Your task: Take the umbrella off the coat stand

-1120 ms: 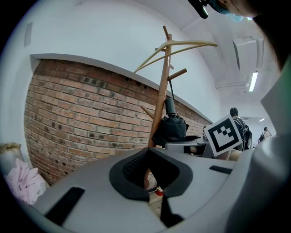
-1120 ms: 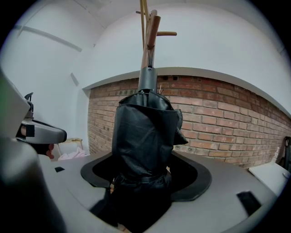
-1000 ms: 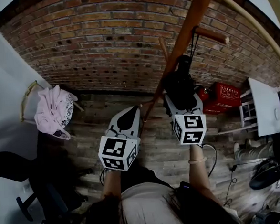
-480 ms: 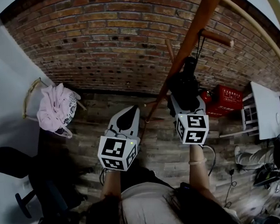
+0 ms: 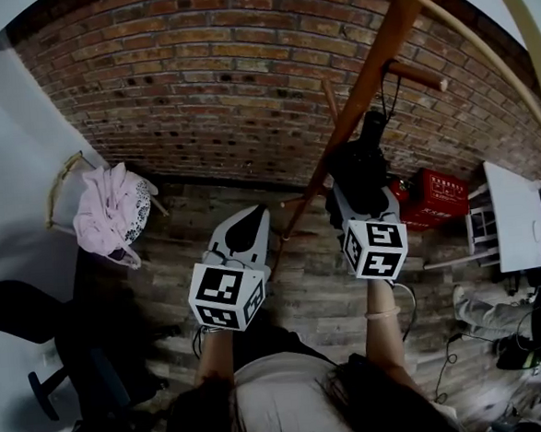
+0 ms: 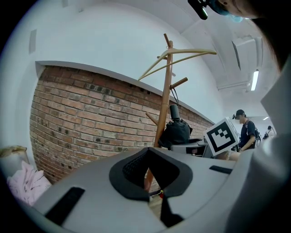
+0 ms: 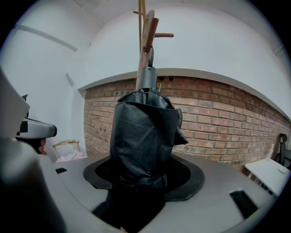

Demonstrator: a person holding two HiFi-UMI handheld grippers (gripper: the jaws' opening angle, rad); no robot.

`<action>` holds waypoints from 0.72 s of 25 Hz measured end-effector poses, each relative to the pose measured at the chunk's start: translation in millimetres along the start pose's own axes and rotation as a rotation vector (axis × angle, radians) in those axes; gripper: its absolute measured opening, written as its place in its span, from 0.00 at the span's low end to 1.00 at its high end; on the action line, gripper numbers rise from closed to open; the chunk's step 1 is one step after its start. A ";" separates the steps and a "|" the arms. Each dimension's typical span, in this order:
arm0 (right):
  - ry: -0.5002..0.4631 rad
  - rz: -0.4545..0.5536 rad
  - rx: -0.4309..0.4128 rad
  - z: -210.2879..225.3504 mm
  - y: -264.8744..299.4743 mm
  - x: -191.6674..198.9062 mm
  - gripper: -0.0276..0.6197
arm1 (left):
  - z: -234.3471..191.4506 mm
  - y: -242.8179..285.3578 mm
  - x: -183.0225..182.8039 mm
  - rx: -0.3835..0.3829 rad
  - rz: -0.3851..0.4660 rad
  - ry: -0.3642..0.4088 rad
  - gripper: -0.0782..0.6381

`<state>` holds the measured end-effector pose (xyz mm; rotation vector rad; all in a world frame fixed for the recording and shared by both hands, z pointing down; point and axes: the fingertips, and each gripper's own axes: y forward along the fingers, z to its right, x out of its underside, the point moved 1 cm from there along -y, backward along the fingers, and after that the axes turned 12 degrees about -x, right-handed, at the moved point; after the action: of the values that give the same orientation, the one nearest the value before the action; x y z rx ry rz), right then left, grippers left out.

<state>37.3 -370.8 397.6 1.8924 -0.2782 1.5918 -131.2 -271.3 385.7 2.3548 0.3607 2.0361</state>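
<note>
A folded black umbrella [image 5: 359,163] hangs by its strap from a peg [image 5: 415,72] of the slanting wooden coat stand [image 5: 362,66]. My right gripper [image 5: 356,184] is shut on the umbrella's body. In the right gripper view the umbrella [image 7: 143,132] fills the gap between the jaws of that gripper [image 7: 141,182], with the coat stand [image 7: 146,32] rising behind it. My left gripper [image 5: 246,229] is held left of the pole, shut with nothing in it. From the left gripper [image 6: 150,182] I see the coat stand [image 6: 164,100] and the umbrella [image 6: 176,132] ahead to the right.
A brick wall [image 5: 197,86] stands behind the coat stand. Pink clothes [image 5: 109,212] lie on a chair at the left. A red crate [image 5: 440,189] and a white table [image 5: 515,212] are at the right. A person [image 6: 248,132] stands far right.
The head view has tilted a little. Both grippers keep about the same places, and the right one stays round the umbrella.
</note>
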 end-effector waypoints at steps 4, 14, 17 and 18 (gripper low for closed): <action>0.016 0.024 -0.005 -1.9 -3.2 -5.4 0.52 | 0.2 -3.1 -2.6 0.002 0.011 0.002 0.12; 0.013 0.065 -0.006 -5.7 -13.9 -22.7 0.52 | 2.7 -12.2 -14.3 0.003 0.032 0.014 0.12; 0.010 0.077 -0.005 -8.6 -18.3 -27.3 0.52 | 4.4 -15.8 -16.9 0.008 0.038 0.018 0.12; 0.008 0.081 -0.005 -9.5 -20.1 -28.5 0.52 | 5.6 -17.1 -17.4 0.010 0.040 0.021 0.12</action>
<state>33.7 -356.5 364.7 1.8918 -0.3586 1.6504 -130.8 -256.9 365.2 2.3673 0.3282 2.0818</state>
